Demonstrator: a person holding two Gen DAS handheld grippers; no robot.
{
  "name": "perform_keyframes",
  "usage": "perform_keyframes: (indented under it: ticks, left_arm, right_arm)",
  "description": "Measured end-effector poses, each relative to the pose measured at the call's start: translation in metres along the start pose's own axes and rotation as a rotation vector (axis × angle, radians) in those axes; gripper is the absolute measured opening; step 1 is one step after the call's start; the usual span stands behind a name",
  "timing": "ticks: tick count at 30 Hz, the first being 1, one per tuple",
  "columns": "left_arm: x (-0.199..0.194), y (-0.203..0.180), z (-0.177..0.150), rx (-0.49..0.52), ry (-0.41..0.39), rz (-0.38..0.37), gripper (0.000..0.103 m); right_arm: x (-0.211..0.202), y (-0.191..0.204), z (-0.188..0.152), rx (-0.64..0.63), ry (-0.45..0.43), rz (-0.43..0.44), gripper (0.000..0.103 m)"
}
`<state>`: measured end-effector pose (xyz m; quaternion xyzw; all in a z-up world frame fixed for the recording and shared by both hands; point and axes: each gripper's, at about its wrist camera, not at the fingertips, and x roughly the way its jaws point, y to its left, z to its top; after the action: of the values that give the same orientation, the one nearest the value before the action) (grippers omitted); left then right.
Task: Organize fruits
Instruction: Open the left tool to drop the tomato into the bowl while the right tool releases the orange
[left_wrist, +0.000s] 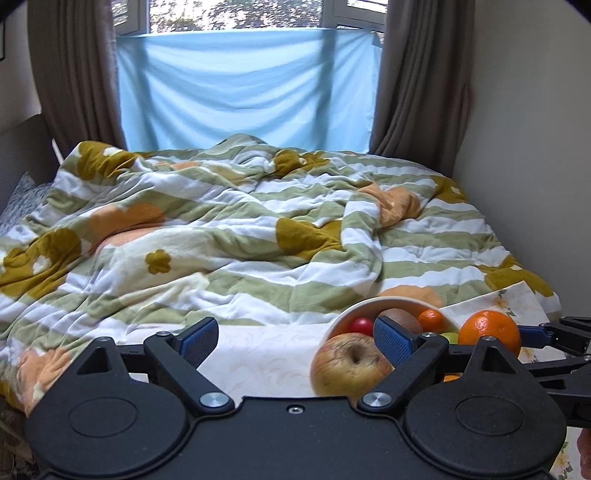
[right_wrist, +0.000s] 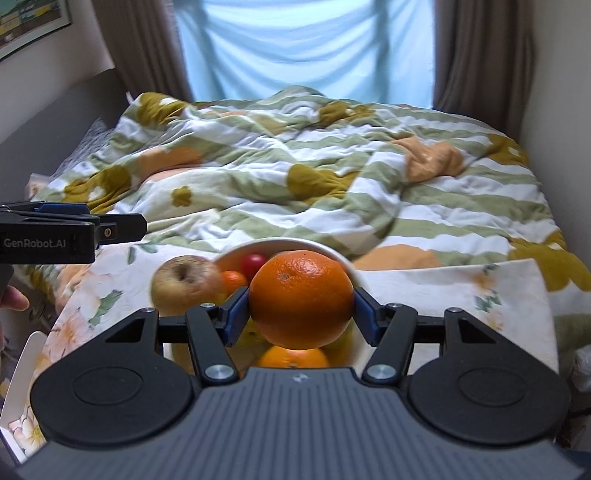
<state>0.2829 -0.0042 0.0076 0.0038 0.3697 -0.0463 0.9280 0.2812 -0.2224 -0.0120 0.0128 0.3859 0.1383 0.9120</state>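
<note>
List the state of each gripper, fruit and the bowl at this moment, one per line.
left gripper: open, nothing between its pads
right gripper: shut on the large orange
large orange: lifted above the bowl, clamped from both sides
apple: loose, outside the bowl, beside its rim
white bowl: upright, holding fruit
small red fruit: in the bowl
second orange: below the held one, mostly hidden

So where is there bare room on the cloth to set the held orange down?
Free: the pale cloth left of the apple, up to the quilt; also cloth right of the bowl. Crowded: around bowl and apple, under the orange.
</note>
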Motion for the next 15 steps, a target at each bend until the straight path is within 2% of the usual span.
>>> perform_keyframes:
  ticks: [5,15]
  left_arm:
    - [-0.007,0.012,-0.010,-0.019,0.012,0.016,0.094]
    - [-0.009,0.017,-0.022,0.010,0.034,0.016,0.094]
  right_arm:
    - [0.013,0.028,-0.007,-0.054,0.045,0.040,0.075]
    - [0.036,0.055,-0.036,-0.140,0.105,0.015,0.075]
